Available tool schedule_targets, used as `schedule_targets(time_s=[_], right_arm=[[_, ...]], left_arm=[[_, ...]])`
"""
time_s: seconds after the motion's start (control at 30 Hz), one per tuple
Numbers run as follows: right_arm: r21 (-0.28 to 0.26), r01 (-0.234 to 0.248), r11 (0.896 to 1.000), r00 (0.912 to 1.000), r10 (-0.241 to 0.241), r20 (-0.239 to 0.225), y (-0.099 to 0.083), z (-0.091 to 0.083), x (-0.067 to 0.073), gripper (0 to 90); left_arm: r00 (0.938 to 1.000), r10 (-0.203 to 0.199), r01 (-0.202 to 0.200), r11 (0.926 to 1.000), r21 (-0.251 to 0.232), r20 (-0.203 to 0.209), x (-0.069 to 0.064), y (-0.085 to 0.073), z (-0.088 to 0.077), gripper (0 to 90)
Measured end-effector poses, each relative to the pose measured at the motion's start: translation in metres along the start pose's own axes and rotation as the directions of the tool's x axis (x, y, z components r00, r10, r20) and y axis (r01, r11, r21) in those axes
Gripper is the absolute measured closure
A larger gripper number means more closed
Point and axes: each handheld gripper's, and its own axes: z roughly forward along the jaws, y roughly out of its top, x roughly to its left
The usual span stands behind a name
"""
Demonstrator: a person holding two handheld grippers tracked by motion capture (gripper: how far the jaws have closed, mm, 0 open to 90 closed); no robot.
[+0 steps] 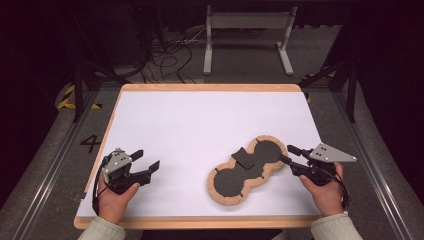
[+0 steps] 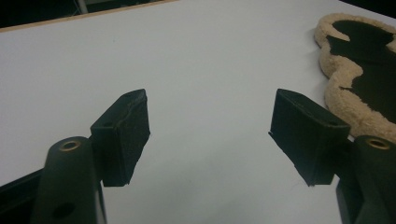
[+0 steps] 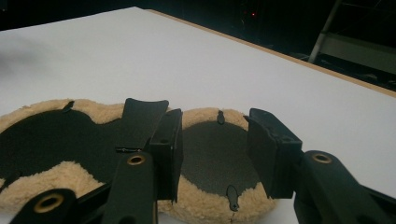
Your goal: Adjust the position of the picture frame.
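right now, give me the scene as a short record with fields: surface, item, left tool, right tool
surface: white board with a wooden edge
item: tan fleece pad, peanut-shaped, black inner face up, a black flap across its middle
left tool: left tool near the board's left front corner, jaws apart over bare board, nothing between them
right tool: right tool at the pad's right end, jaws apart above that end; contact cannot be told
hands: one on each tool, coming in from the near edge
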Motion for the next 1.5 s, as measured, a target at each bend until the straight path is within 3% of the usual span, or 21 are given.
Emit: schedule_targets(time_s=[0.43, 0.53, 0.6, 0.67, 0.8, 0.97, 1.1, 1.17, 1.5], right_arm=[[-0.012, 0.027, 1.000, 0.9995, -0.027, -0.019, 0.006, -0.002, 0.004, 55.9], [-0.016, 0.024, 1.000, 0.9995, -0.024, -0.022, 0.007, -0.003, 0.005, 55.7], [-0.029, -0.003, 1.000, 0.9992, 0.002, -0.040, 0.010, -0.005, 0.007, 54.9], [-0.029, 0.009, 1.000, 0.9990, -0.010, -0.043, 0.014, -0.005, 0.010, 54.8], [-0.003, 0.036, 0.999, 0.9968, -0.036, -0.071, 0.022, -0.003, 0.019, 54.8], [0.073, 0.051, 0.996, 0.9938, -0.043, -0.103, 0.025, 0.003, 0.028, 56.6], [0.158, 0.063, 0.985, 0.9906, -0.042, -0.130, 0.027, 0.007, 0.033, 62.7], [0.210, 0.082, 0.974, 0.9878, -0.051, -0.147, 0.027, 0.010, 0.035, 67.1], [0.363, 0.157, 0.919, 0.9731, -0.081, -0.216, 0.024, 0.021, 0.045, 85.6]], left_arm=[[1.0000, -0.005, 0.005, 1.0000, -0.006, -0.002, 0.003, 0.001, -0.002, 29.2], [1.0000, -0.006, 0.006, 1.0000, -0.002, 0.003, 0.002, 0.001, -0.001, 29.4], [1.0000, -0.003, 0.003, 1.0000, -0.001, 0.004, 0.002, 0.001, 0.000, 29.4], [1.0000, -0.008, 0.008, 1.0000, 0.002, 0.005, 0.003, 0.000, 0.001, 29.3], [0.9999, -0.010, 0.010, 0.9999, 0.005, 0.007, 0.004, -0.001, 0.001, 29.4], [1.0000, -0.001, 0.001, 1.0000, 0.007, 0.006, 0.003, 0.000, 0.002, 29.4], [1.0000, 0.002, -0.002, 0.9999, 0.015, 0.008, 0.003, 0.000, 0.003, 29.4], [1.0000, -0.001, 0.001, 0.9999, 0.015, 0.009, 0.003, 0.000, 0.003, 29.4], [0.9999, 0.004, -0.005, 0.9998, 0.021, 0.011, 0.003, 0.000, 0.006, 29.5]])
